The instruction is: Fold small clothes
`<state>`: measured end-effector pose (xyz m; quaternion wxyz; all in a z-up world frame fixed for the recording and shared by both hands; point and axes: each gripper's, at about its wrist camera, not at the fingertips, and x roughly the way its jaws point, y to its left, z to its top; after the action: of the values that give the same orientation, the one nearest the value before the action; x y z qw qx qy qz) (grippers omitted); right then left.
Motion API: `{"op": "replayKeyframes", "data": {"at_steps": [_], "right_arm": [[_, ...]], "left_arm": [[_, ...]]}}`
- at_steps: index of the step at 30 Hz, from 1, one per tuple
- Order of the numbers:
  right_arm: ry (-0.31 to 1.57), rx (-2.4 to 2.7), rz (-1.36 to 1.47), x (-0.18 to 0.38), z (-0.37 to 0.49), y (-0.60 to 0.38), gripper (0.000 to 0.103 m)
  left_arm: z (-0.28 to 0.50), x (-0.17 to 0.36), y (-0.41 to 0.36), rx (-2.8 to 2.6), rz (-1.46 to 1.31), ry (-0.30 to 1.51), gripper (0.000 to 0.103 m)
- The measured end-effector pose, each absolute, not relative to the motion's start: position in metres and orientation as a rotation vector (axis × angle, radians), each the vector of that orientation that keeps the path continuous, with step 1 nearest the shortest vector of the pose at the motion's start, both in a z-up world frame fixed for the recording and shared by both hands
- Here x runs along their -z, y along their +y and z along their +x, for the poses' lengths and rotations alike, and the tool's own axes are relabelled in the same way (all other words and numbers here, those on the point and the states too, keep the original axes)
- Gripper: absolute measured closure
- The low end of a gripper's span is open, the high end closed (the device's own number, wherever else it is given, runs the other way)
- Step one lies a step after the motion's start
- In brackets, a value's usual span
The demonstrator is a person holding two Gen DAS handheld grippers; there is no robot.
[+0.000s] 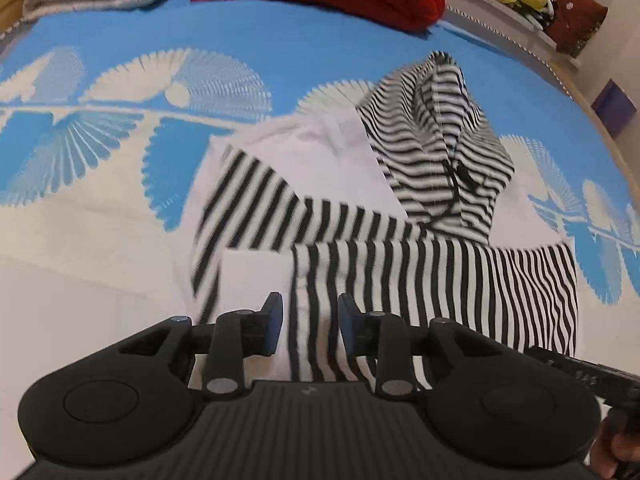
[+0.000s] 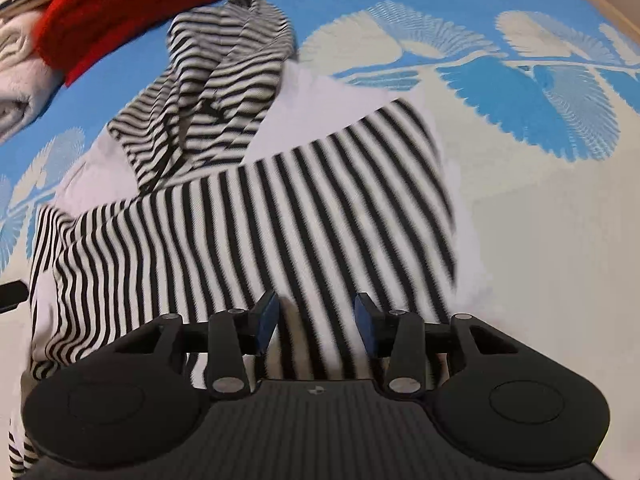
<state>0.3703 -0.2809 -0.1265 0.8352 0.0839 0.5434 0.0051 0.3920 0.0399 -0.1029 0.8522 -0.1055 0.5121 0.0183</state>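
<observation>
I read the striped hoodie [image 1: 400, 208], lying mid-frame on the blue patterned bed [image 1: 280, 48], as light, limp knit that will sag, so I'd pinch its near hem. Both the left gripper [image 1: 310, 326] and right gripper [image 2: 316, 326] have fingers apart over it, holding nothing. The hem seems to run under the gripper bodies, and motion blur smears the stripes.
</observation>
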Motion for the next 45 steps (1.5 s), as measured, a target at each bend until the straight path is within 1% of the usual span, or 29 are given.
{"op": "replayKeyframes", "data": {"at_steps": [3,6,9,13,17,22,26,29,32,39,41,43,44,45], "right_arm": [[1.167,0.004,0.089,0.135,0.369,-0.272,0.059],[1.153,0.023,0.105,0.127,0.369,-0.27,0.059],[1.133,0.018,0.119,0.123,0.369,-0.266,0.059],[1.164,0.03,0.071,0.131,0.37,-0.262,0.059],[1.144,0.03,0.078,0.125,0.368,-0.266,0.059],[1.125,0.037,0.074,0.12,0.368,-0.27,0.059],[1.07,0.046,0.071,0.107,0.366,-0.273,0.059],[1.028,0.046,0.082,0.095,0.363,-0.276,0.059],[0.994,0.047,0.076,0.086,0.361,-0.277,0.059],[0.959,0.038,0.116,0.073,0.365,-0.289,0.06],[0.958,0.05,0.129,0.073,0.366,-0.296,0.063],[0.967,0.045,0.157,0.075,0.368,-0.302,0.079],[0.971,0.042,0.172,0.076,0.369,-0.304,0.083],[0.975,0.035,0.184,0.077,0.37,-0.306,0.089]], "left_arm": [[0.39,0.119,0.041,-0.017,-0.234,1.14,0.07],[0.389,0.139,0.044,-0.025,-0.251,1.208,0.07],[0.389,0.143,0.039,-0.03,-0.204,1.207,0.07],[0.386,0.136,0.031,-0.034,-0.178,1.176,0.068],[0.389,0.13,0.028,-0.028,-0.179,1.16,0.063],[0.392,0.126,0.025,-0.053,-0.162,1.142,0.061],[0.393,0.115,0.022,-0.067,-0.139,1.089,0.052],[0.394,0.107,0.022,-0.072,-0.119,1.043,0.05],[0.393,0.098,0.022,-0.069,-0.105,0.985,0.044],[0.391,0.091,0.025,-0.029,-0.116,0.921,0.043],[0.391,0.09,0.025,-0.027,-0.125,0.906,0.044],[0.391,0.089,0.024,-0.012,-0.132,0.887,0.046],[0.391,0.088,0.023,0.001,-0.129,0.875,0.049],[0.391,0.088,0.022,0.013,-0.124,0.867,0.058]]}}
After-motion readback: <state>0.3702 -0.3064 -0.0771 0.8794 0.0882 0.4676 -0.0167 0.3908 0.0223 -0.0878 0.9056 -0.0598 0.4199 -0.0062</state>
